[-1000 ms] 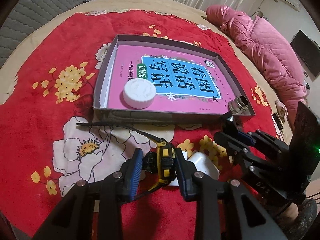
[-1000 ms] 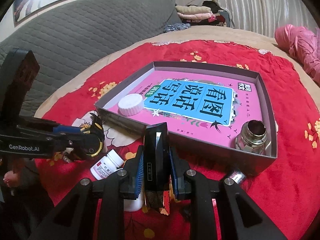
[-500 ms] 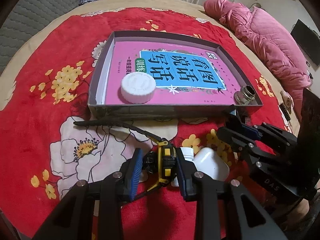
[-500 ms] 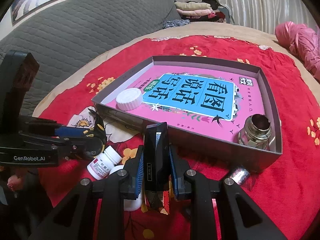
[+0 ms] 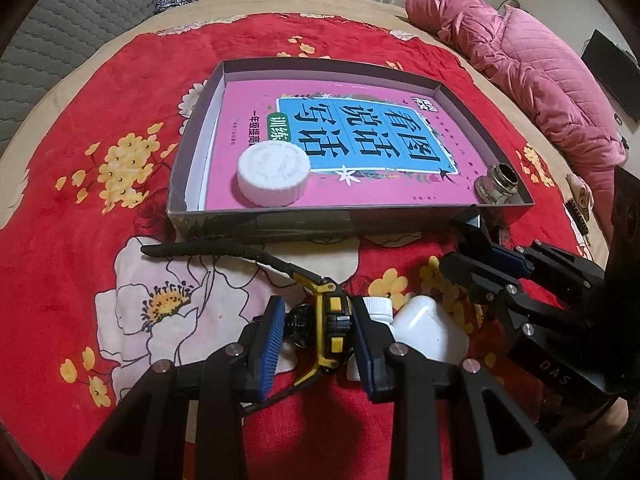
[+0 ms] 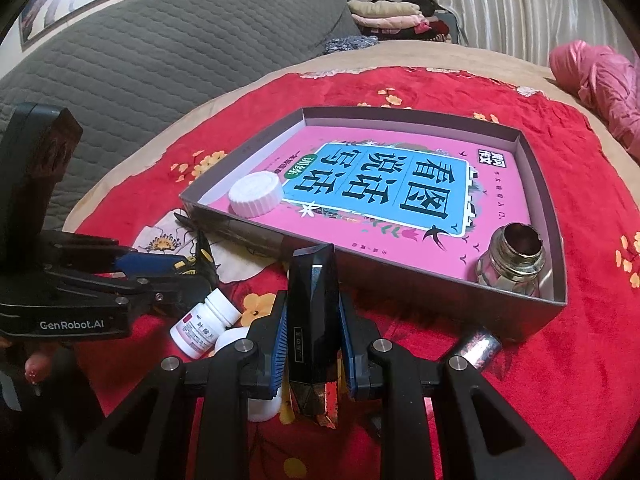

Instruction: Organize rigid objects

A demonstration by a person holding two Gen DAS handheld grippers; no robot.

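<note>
Two tools are gripping things just before the grey tray (image 5: 188, 184) on the red bedspread (image 5: 80, 208): the left tool (image 5: 316, 336) clamping yellow-black pliers (image 5: 334, 320), the right tool (image 6: 314, 332) clenching a black faceted case (image 6: 314, 312).

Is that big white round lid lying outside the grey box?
No, the white lid lies inside the grey box, on the pink book near the box's front left corner.

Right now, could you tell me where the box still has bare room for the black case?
The box is free along the middle of the pink book, between the white cap and glass jar, and toward its far wall. Outside, it is crowded near the pill bottle.
</note>
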